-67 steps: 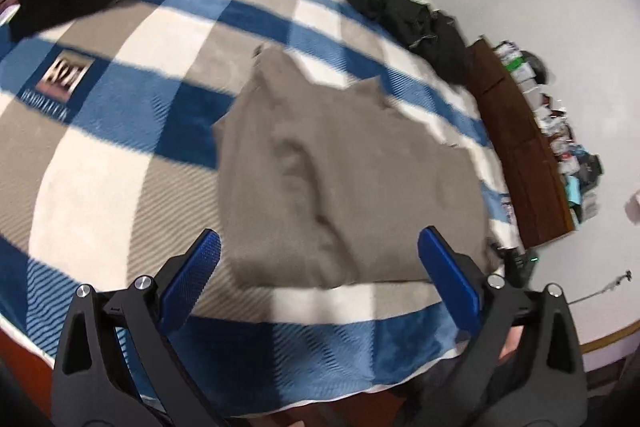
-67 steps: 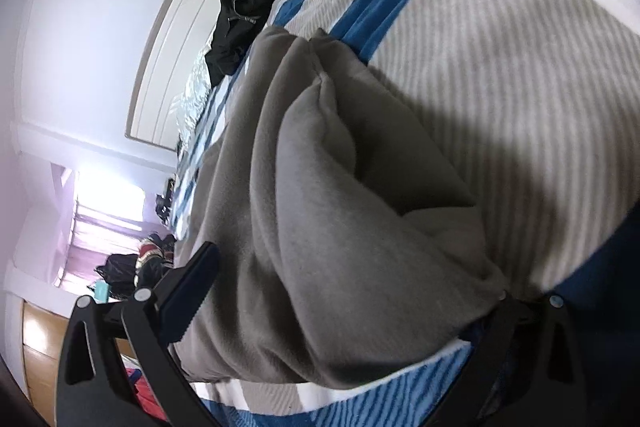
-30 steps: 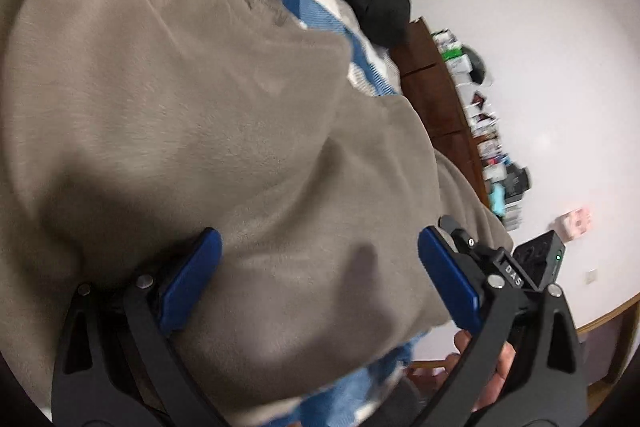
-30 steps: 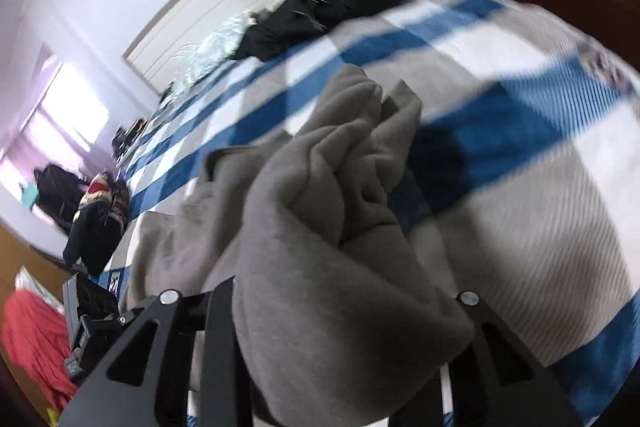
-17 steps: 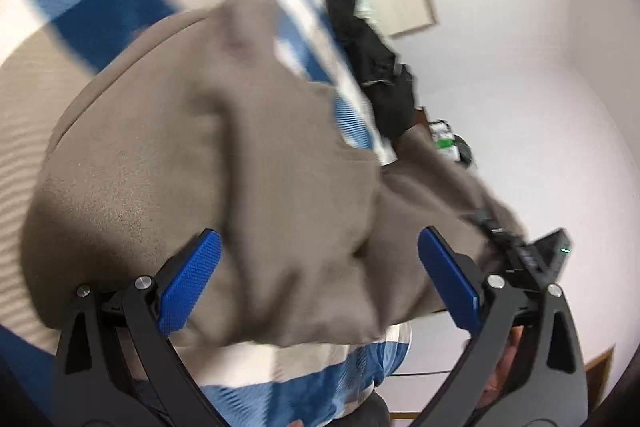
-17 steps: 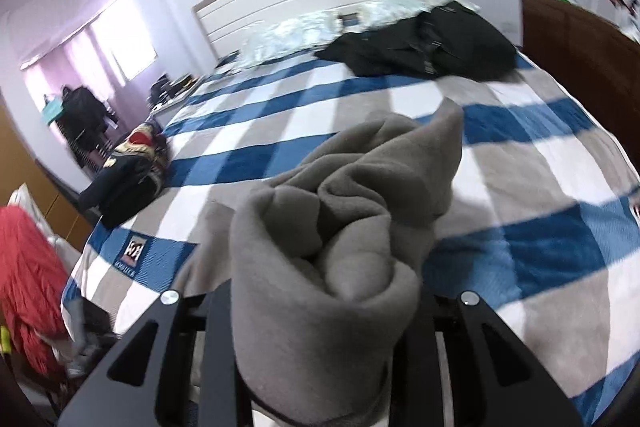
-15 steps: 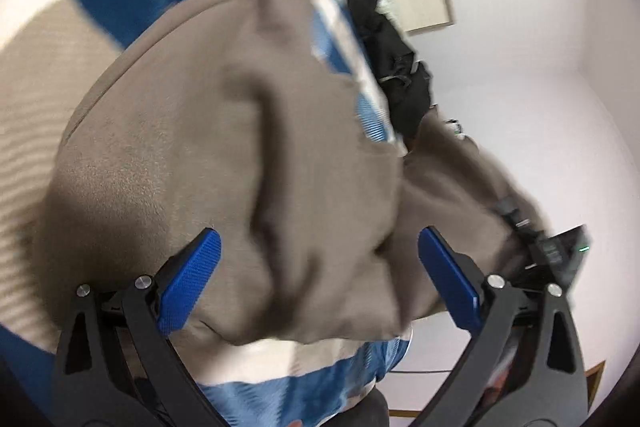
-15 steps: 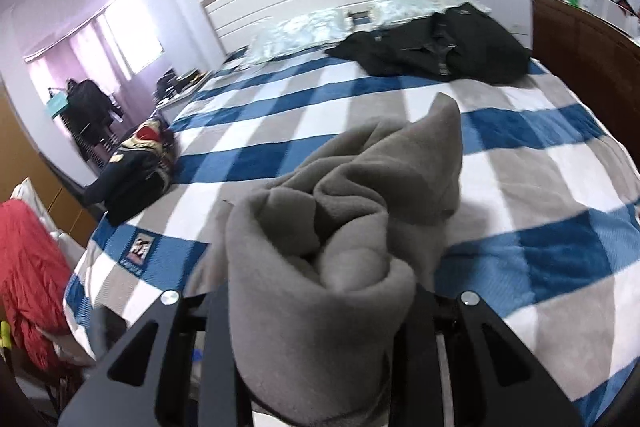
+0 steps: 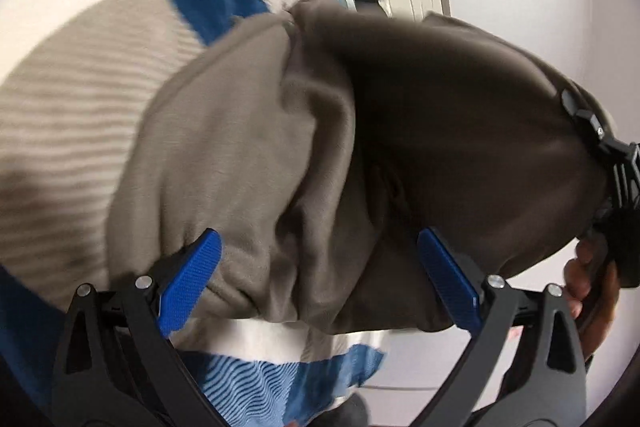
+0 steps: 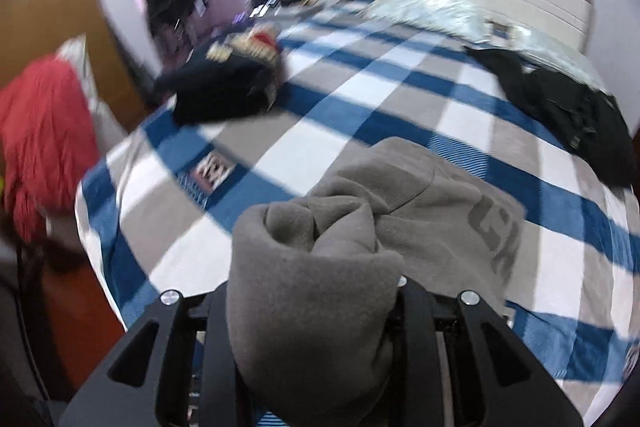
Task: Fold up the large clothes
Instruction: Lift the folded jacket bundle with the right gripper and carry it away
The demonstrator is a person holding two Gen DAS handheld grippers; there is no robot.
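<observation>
Bed now farther below; right gripper lifted grey sweatshirt.

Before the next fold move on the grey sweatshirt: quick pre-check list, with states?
1. right gripper clamped on a bunch of the grey sweatshirt: ok.
2. left gripper gripping fabric: not ok; its jaws stand wide, blue pads bare, cloth only lies between them.
3. Sweatshirt flat on the checked blanket: not ok; one side is lifted and bunched.
4. Landing area clear: ok; the black jacket and dark clothes pile lie apart from it.
5. Which edge or sleeve is held: cannot tell.
</observation>
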